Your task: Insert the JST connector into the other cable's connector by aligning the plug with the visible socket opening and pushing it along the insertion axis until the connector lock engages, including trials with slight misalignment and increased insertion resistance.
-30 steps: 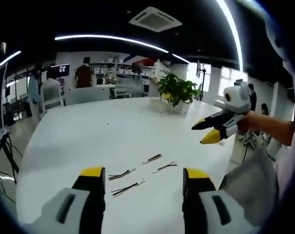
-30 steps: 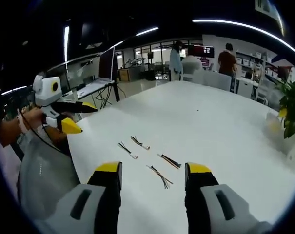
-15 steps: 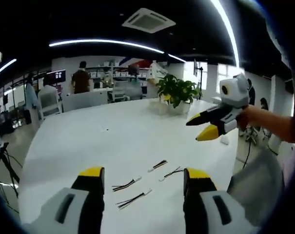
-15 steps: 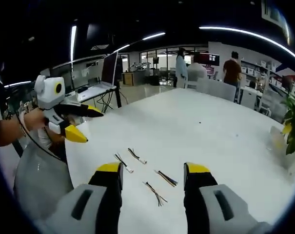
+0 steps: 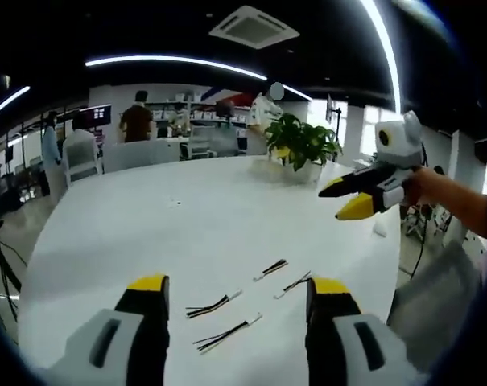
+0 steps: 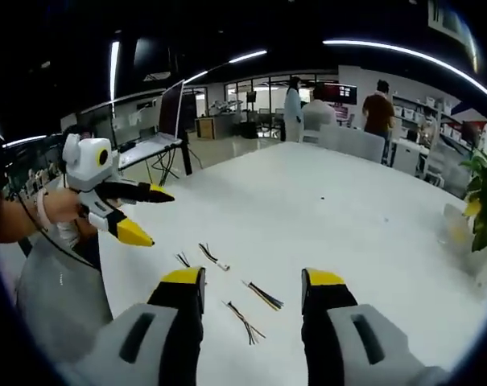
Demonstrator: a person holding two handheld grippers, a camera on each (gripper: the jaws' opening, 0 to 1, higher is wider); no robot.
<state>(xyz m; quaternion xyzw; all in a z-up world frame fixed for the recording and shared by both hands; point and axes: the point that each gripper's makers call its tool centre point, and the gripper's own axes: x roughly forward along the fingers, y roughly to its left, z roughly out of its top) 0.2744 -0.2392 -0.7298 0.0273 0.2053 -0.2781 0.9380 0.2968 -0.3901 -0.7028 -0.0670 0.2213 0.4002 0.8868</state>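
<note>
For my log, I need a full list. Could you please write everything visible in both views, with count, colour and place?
cables: four, dark wires with white connectors, lying loose on the table.
table: one, white, large.
potted plant: one, green, at the table's far edge.
people: several, standing in the background office.
ceiling lights: long white strips.
left gripper: yellow-tipped, open, above the cables.
right gripper: yellow-tipped, open, above the cables.

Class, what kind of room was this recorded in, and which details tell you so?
Probably an open-plan office or lab: a large white table, desks with a monitor and chairs behind, a ceiling air-conditioning unit.
</note>
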